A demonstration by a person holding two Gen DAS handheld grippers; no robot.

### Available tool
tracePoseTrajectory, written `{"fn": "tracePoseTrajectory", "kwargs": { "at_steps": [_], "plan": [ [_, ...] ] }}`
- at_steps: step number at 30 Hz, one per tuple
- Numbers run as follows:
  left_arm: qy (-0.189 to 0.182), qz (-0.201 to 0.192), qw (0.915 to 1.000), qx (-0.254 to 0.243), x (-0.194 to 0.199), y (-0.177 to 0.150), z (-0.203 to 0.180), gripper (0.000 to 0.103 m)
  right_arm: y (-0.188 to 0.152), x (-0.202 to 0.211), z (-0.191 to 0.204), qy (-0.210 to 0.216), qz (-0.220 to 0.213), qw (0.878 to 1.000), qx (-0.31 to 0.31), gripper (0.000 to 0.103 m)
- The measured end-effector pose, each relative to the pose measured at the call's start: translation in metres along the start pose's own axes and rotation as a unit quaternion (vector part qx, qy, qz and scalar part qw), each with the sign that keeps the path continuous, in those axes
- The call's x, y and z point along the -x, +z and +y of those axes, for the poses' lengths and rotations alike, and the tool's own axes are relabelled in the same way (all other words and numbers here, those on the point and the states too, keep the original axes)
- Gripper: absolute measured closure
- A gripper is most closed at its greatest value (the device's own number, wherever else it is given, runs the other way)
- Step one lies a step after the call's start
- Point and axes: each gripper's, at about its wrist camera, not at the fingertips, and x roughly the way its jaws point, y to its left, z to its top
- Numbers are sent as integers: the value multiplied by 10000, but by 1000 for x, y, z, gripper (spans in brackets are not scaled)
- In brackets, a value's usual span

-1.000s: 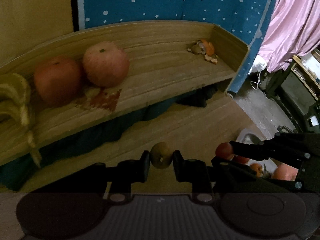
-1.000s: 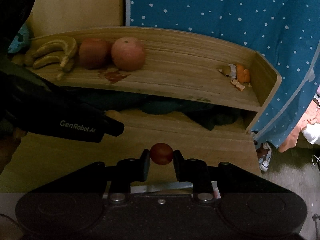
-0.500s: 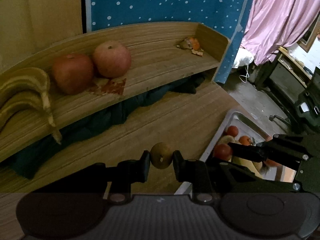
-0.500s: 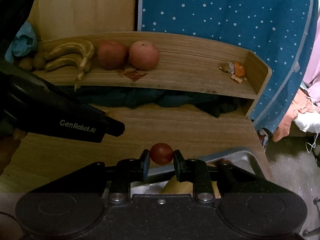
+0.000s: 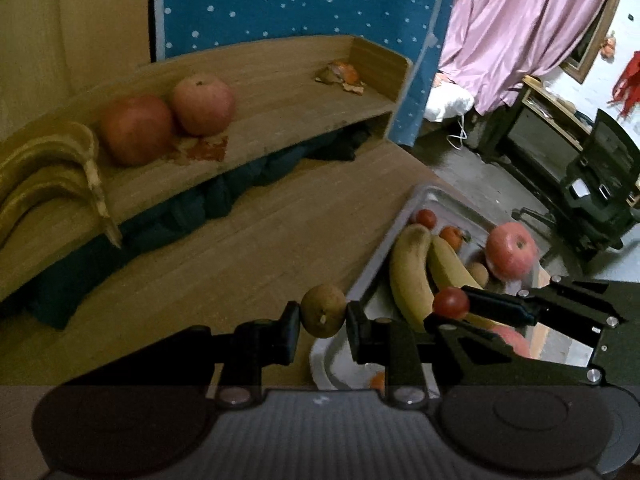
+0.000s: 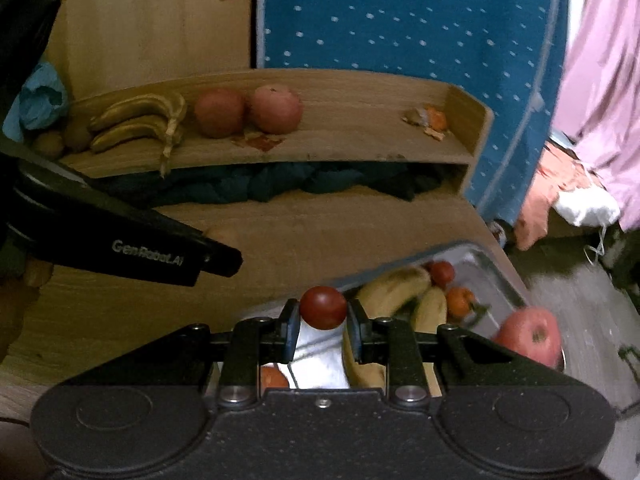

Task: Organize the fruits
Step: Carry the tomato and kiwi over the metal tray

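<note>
shelf (image 6: 352, 136): bananas (image 6: 136, 122) and two apples (image 6: 248, 110) already placed | tray (image 5: 424, 200): more fruit left | left gripper (image 5: 323, 316) clenched on brown fruit (image 5: 323, 310), right gripper (image 6: 323, 316) on red tomato (image 6: 323, 307), both held above the tray edge | judged partly done

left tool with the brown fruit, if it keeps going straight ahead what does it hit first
Probably the bare wooden desk top, then the dark cloth under the shelf. The left tool has nothing nearer in line, though depth is hard to judge.

We see a dotted blue cloth (image 6: 400, 20) behind pink curtains (image 5: 516, 20). Dark fabric (image 6: 280, 184) fills the space beneath.
</note>
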Motion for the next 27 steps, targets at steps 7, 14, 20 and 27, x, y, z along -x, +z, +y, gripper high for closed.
{"fn": "tracePoseTrajectory", "kwargs": {
  "at_steps": [7,14,20,27],
  "plan": [
    [-172,105,9997,-122,3,-14,-12,75,-24,14,-4,-218,101,9989,-413,77],
    [-136,230,9995,-190,0,-16,-25,75,-35,23,-23,-275,86,9970,-722,76],
    [-43,327,9993,-160,-17,-3,-50,75,-27,14,-57,-183,41,9977,-648,76],
    [30,375,9993,-56,-44,19,-84,75,-15,0,-112,-57,19,9988,-480,76]
  ]
}}
